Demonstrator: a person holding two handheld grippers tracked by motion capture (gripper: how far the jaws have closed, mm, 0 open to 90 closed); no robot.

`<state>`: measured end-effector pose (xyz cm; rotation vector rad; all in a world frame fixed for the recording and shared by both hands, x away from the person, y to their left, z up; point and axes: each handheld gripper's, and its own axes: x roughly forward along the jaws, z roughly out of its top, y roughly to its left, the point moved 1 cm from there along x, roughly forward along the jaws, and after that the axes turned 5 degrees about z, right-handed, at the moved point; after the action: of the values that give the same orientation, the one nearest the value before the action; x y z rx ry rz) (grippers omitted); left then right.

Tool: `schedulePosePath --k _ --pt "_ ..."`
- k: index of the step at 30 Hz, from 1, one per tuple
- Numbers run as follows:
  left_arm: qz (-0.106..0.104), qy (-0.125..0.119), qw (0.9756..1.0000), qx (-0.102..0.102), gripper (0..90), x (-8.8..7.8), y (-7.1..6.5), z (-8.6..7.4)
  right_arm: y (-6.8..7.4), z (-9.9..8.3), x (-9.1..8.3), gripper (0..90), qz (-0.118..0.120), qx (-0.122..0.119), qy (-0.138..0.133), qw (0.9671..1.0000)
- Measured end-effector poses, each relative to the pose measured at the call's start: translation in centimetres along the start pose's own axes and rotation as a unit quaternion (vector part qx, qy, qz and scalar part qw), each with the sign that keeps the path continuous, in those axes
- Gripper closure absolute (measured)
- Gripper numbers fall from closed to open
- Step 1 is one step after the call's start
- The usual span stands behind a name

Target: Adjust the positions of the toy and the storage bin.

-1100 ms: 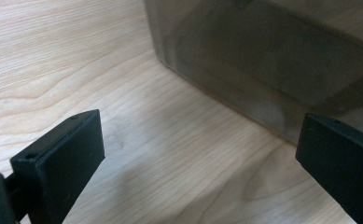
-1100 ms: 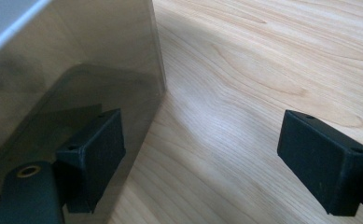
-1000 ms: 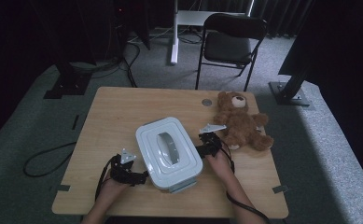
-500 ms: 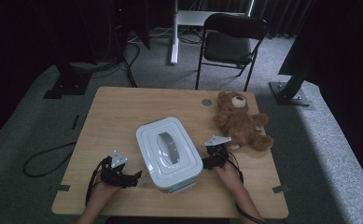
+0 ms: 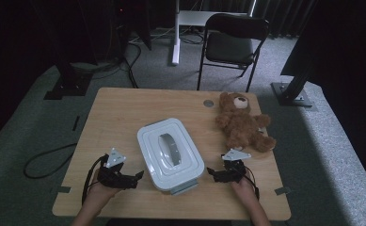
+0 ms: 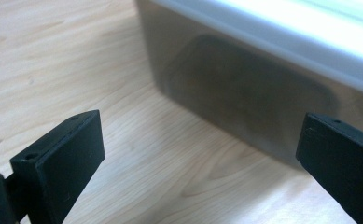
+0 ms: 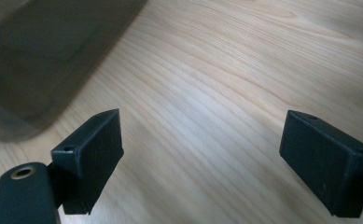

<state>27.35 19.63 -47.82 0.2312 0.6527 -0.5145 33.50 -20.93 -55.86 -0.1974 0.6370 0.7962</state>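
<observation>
Over on the left, the left tongs [image 5: 136, 175] sit low on the tabletop [image 5: 119, 117], held in a hand [image 5: 98, 192] coming up from the near edge, tips aimed at the left side of the white lidded box [image 5: 170, 153]. In the left gripper view those tongs [image 6: 202, 154] are spread wide with nothing between them but bare wood, and the box's smoky translucent wall [image 6: 244, 88] looms just ahead under its pale lid rim, close but not touched.

Centre stage, the box stands a little skewed near the front half of the tabletop, lid on, its grey handle [image 5: 170, 147] lying flat in the recess on top.

Moving right, the right tongs [image 5: 211, 172] point in at the box's right flank, just beside it, with a grey three-cornered plate [image 5: 235, 154] on top and a hand [image 5: 243, 190] behind. The right gripper view shows these tongs [image 7: 202, 149] gaping wide as well, empty, over wood grain, with the box's dark corner [image 7: 34, 60] off to the upper left.

Farther right, a brown teddy bear [image 5: 241, 123] lies by the far right corner, well clear of the box, a small round grey disc [image 5: 208, 103] beside its head. Beyond the tabletop stands a black folding chair [image 5: 232, 44].
</observation>
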Motion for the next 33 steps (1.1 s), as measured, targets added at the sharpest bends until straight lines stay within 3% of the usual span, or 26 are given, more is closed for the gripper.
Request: schedulePosePath --k 11,14,18,22,29,33 --pt "-0.009 -0.016 0.9996 0.022 1.7 -0.8 -1.1 2.6 -1.2 -2.3 -2.9 12.5 -0.039 0.037 -0.003 0.9986" --pt "-0.017 -0.024 0.9994 0.019 1.7 -0.7 -1.3 3.4 -1.4 -2.9 -3.5 12.5 -0.045 0.045 -0.003 0.9980" --pt "-0.021 -0.028 0.9990 0.029 1.7 -0.6 -1.9 4.6 -1.5 -3.7 -3.8 12.5 -0.072 0.035 0.003 0.9968" --pt "-0.032 -0.035 0.9982 0.036 1.7 -0.5 -2.7 5.8 -1.7 -3.8 -3.8 12.6 -0.068 0.042 0.004 0.9968" --pt "-0.051 -0.021 0.9970 0.055 1.7 1.0 -4.4 7.3 -1.6 -3.8 -3.7 12.6 -0.068 0.041 0.008 0.9968" --pt "-0.063 -0.015 0.9965 0.053 1.7 1.7 -5.1 7.9 -1.6 -3.8 -3.7 12.6 -0.065 0.043 0.010 0.9969"
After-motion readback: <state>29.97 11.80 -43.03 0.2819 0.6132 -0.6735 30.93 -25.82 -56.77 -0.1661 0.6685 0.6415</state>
